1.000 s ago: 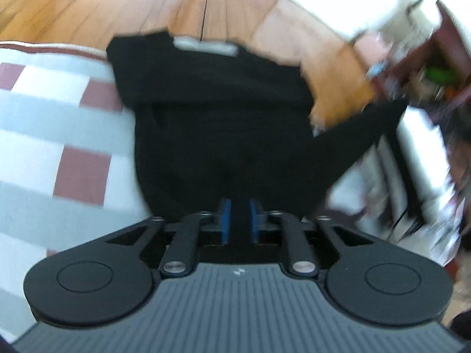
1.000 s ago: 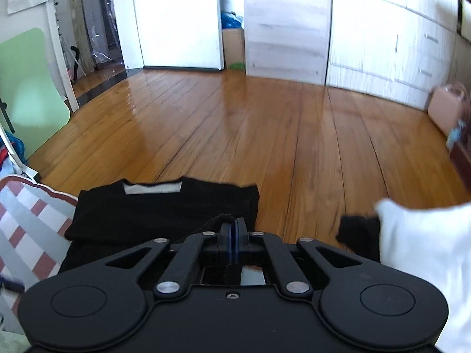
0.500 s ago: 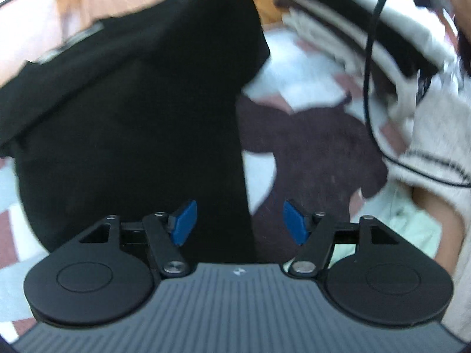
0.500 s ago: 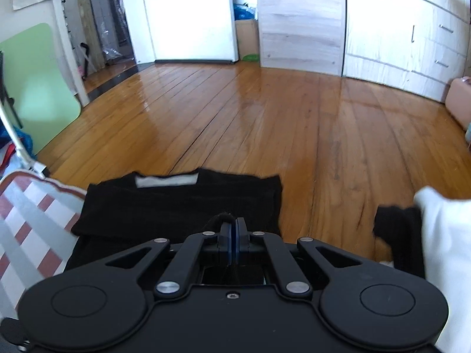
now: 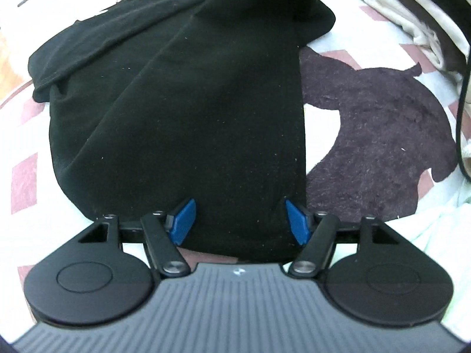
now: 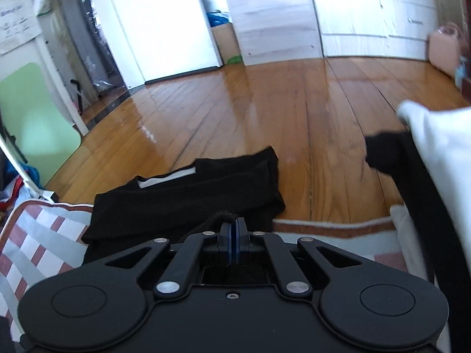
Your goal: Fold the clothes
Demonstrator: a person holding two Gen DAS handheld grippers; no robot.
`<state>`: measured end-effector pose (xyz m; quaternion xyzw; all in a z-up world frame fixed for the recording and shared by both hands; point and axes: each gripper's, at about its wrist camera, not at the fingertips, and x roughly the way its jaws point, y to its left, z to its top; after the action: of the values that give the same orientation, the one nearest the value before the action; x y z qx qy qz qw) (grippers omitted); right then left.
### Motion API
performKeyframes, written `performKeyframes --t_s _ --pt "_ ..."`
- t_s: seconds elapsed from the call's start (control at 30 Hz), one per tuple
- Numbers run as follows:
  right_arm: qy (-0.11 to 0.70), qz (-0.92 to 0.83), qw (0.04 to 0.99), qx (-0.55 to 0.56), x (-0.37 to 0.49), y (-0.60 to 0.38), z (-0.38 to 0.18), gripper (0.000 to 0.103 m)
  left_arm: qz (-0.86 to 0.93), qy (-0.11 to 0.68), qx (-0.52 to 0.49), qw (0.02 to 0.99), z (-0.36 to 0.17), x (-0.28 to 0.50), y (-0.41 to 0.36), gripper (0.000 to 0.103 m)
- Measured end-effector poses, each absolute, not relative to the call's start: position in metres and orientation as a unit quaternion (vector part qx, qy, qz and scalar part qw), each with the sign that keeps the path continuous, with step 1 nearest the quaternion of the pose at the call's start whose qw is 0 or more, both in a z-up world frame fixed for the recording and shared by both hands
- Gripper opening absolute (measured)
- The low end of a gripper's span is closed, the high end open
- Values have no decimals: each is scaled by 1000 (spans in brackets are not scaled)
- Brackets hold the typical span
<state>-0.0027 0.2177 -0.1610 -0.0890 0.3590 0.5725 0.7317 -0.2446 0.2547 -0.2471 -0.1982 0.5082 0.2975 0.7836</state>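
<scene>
A black garment [image 5: 182, 111] lies partly folded on a checked blanket [image 5: 362, 32] that bears a dark animal figure. My left gripper [image 5: 240, 220] points down over the garment's near edge. It is open, its blue pads [image 5: 184, 220] wide apart and clear of the cloth between them. In the right wrist view the same garment [image 6: 191, 194] reaches the blanket's [image 6: 44, 235] far edge, its white label showing. My right gripper [image 6: 234, 235] is shut on a bunched fold of it.
A stack of folded white and dark clothes [image 5: 412, 14] sits at the blanket's far right, with a black cable [image 5: 459, 117] hanging beside it. Beyond the blanket lies wooden floor [image 6: 265, 117], with a green chair [image 6: 35, 123] at left. White cloth [image 6: 441, 153] crowds the right.
My left gripper opened, let go of the black cloth, and swung down over the blanket. The right gripper sank a little, still shut on the garment.
</scene>
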Motion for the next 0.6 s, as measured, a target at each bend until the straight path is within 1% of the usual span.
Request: performKeyframes --t_s 0.03,0.1,0.17,0.2,0.27,0.37,0.43,0.47,0.5,0.57,0.6 --pt "361 569 734 -87 -1 217 -165 4 302 505 -197 784 -246 -246 256 60" --pt "364 565 736 -80 4 215 -174 4 312 501 -191 784 -242 -247 257 31" --pt "371 562 736 -73 9 212 -182 4 325 498 -186 782 -238 -249 258 22" --pt "374 561 736 -70 11 210 -185 4 332 495 -185 781 -237 -250 259 18" --pt "377 559 735 -68 13 207 -189 4 341 495 -182 778 -237 -252 261 18" --pt "374 557 737 -73 14 208 -192 5 322 495 -206 780 -240 -252 261 18" --pt "371 556 740 -79 14 210 -194 5 307 485 -233 785 -241 -251 261 29" --pt "370 555 741 -81 13 211 -195 5 298 479 -248 788 -242 -251 262 43" --pt "368 555 741 -84 12 211 -196 5 290 473 -262 790 -243 -250 262 54" --pt "365 554 743 -91 10 212 -198 5 279 459 -290 792 -245 -251 264 67" --pt "362 554 744 -95 10 212 -198 5 278 456 -294 792 -245 -251 264 68"
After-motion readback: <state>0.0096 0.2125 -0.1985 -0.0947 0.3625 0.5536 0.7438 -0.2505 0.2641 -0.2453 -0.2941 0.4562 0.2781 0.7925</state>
